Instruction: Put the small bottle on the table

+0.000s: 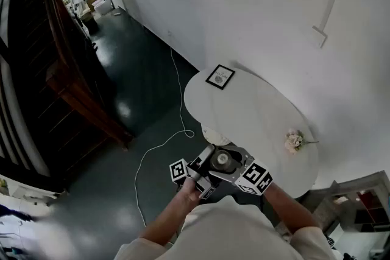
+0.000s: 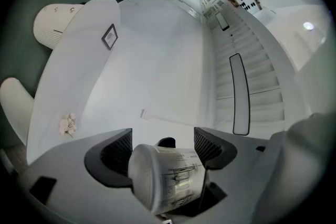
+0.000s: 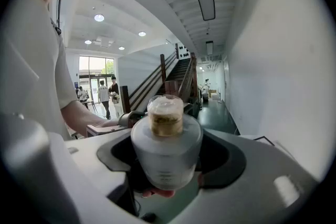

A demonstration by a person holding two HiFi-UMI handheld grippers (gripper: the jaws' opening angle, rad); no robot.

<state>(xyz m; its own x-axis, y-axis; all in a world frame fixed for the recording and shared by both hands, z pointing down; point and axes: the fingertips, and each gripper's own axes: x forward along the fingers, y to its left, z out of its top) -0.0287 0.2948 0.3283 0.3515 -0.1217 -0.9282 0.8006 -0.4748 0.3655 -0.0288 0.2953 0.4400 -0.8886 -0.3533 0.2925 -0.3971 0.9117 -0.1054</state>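
The small bottle (image 1: 220,159), frosted white with a clear cap over gold, stands upright between my two grippers, well short of the white oval table (image 1: 256,106). My right gripper (image 1: 236,168) reaches in about level and is shut on the bottle's (image 3: 166,157) sides. My left gripper (image 1: 204,168) points steeply up from beneath. In the left gripper view the bottle (image 2: 165,178) lies tilted deep between the wide jaws, its flat base towards the camera, and the pads (image 2: 119,153) do not press on it squarely. A fingertip (image 3: 157,192) shows under the bottle.
On the table lie a small black-framed picture (image 1: 220,77) and a little spray of pale flowers (image 1: 295,141). A white chair (image 1: 214,134) is tucked at the table's near edge. A white cable (image 1: 177,94) runs over the dark floor; a wooden staircase (image 1: 73,70) rises at left.
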